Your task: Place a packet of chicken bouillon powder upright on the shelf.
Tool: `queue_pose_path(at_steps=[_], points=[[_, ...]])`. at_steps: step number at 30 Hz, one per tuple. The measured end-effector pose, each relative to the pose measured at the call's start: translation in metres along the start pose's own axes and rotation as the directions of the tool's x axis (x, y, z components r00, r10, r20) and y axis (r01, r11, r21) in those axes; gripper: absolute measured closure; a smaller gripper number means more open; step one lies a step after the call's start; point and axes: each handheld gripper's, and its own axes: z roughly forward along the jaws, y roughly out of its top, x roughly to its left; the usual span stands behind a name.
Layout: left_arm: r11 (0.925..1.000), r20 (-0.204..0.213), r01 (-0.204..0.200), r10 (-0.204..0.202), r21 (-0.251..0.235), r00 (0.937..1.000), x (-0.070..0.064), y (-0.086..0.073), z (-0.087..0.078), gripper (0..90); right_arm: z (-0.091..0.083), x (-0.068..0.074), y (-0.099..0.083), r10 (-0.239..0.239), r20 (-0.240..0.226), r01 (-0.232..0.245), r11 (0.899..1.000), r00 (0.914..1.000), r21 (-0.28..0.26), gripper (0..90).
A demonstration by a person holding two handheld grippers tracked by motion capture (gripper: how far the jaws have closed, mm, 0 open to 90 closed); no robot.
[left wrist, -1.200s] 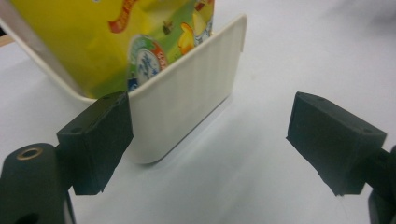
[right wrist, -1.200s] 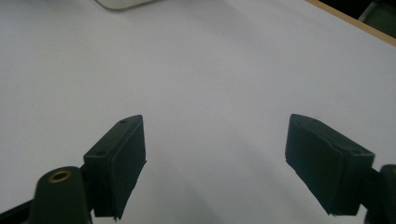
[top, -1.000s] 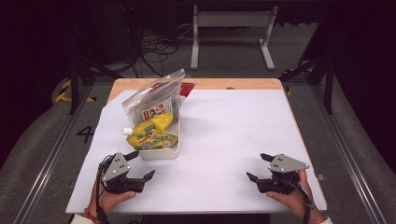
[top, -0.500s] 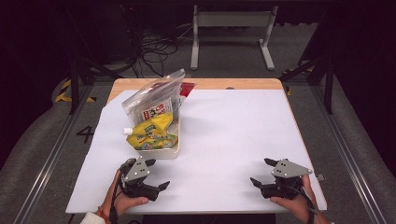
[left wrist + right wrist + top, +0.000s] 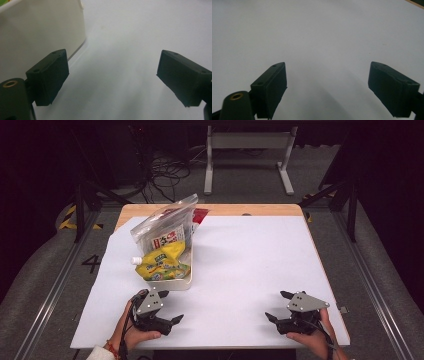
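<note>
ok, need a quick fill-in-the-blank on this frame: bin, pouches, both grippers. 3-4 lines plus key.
1. The yellow pouch lies in a ____ bin.
2. The jaws of the left gripper and the right gripper both stand ____.
3. The bin stands nearer the ____ gripper.
4. The clear bag leans in the bin ____ the yellow pouch.

Missing words: white; open; left; behind

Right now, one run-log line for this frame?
left gripper: open, empty, beside white tray | right gripper: open, empty, over bare white table | tray: holds yellow pouch, clear bag | contact: none
</note>
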Motion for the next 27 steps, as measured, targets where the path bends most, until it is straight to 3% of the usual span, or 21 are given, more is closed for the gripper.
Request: queue_pose_path(at_steps=[14,17,22,27], points=[[1.0,0.003,-0.003,0.003,-0.002,1.0,-0.001,0.002,-0.001,12.7,0.001,-0.002,-0.005,0.026,0.002,-0.026,1.0,0.9997,0.002,15.8],[0.9999,0.008,-0.014,0.014,0.002,0.9999,-0.004,0.003,0.001,12.2,0.0,-0.004,-0.005,0.016,-0.009,-0.016,1.0,0.9998,0.008,16.3],[0.9997,0.024,-0.023,0.023,0.009,0.9995,-0.005,0.003,0.003,11.7,0.001,-0.007,-0.008,0.046,-0.004,-0.046,0.999,0.9989,0.007,16.2],[0.9987,0.026,-0.045,0.045,0.024,0.9987,-0.005,0.004,0.006,12.2,0.005,-0.005,-0.011,0.031,0.0,-0.031,0.999,0.9995,0.032,16.5]])
